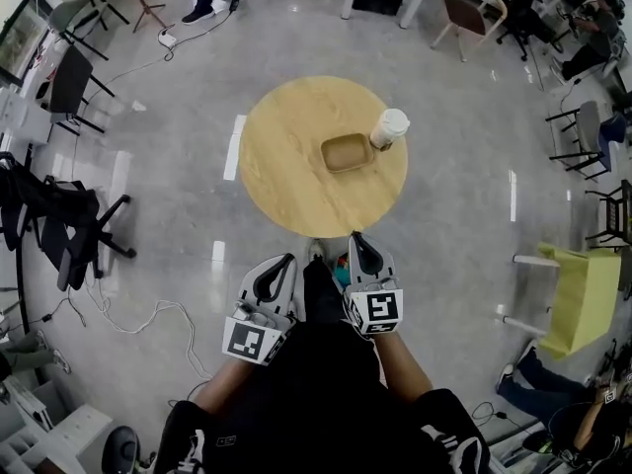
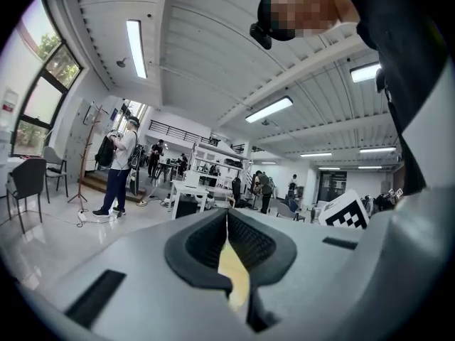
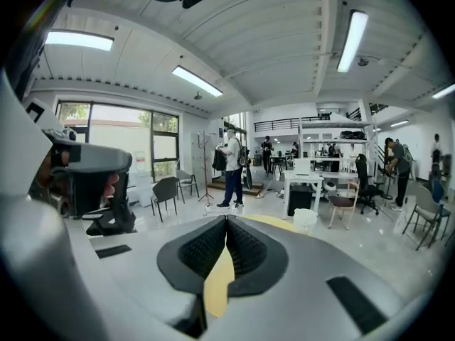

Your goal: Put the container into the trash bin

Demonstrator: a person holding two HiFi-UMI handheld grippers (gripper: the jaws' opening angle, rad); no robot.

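A brown, shallow container [image 1: 347,152] lies on the round wooden table [image 1: 286,166], right of the middle. A white lidded cup [image 1: 389,127] stands against its right side. My left gripper [image 1: 286,262] and right gripper [image 1: 356,237] are side by side close to my body, just short of the table's near edge and well away from the container. Both are shut with nothing between the pads. In the left gripper view the left gripper [image 2: 227,219] points out into the room. In the right gripper view the right gripper [image 3: 226,223] points toward the cup [image 3: 304,220] and the table [image 3: 274,222]. No trash bin is recognisable.
A black office chair [image 1: 59,225] stands to the left, with cables [image 1: 148,314] on the grey floor beside it. To the right is a yellow-green chair [image 1: 578,294]. More chairs and desks line the room's edges, and a person [image 2: 117,169] stands far off.
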